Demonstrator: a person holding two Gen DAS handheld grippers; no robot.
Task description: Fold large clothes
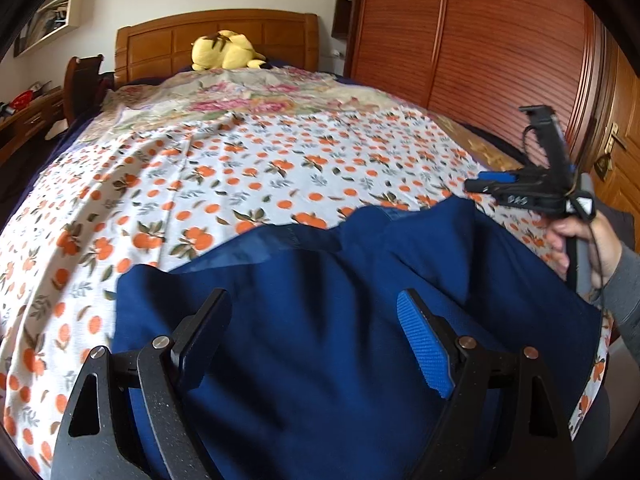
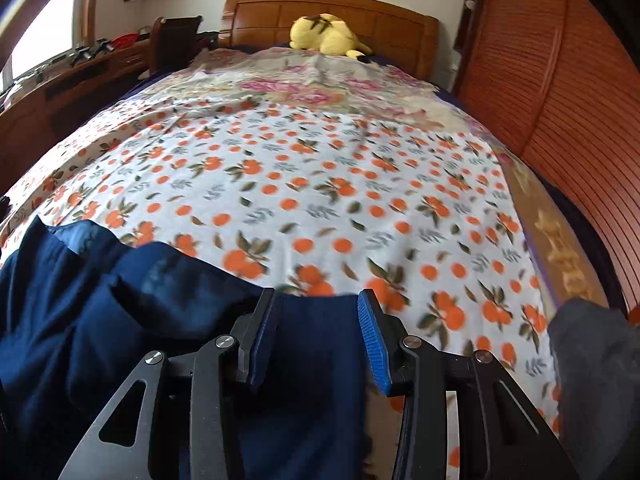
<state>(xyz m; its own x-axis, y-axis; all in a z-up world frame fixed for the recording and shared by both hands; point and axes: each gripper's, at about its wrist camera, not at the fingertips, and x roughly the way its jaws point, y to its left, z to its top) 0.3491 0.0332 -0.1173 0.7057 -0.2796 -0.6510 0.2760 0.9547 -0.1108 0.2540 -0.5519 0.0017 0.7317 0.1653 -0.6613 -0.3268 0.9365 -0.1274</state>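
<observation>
With both the left gripper [image 1: 316, 328] and right gripper [image 2: 316, 328] spread apart, the soft, limp blue garment [image 1: 340, 280] at lower frame likely wants pinching at its corners.

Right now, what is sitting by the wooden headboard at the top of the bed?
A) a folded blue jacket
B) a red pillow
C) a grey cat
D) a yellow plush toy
D: a yellow plush toy lies against the brown wooden headboard.
</observation>
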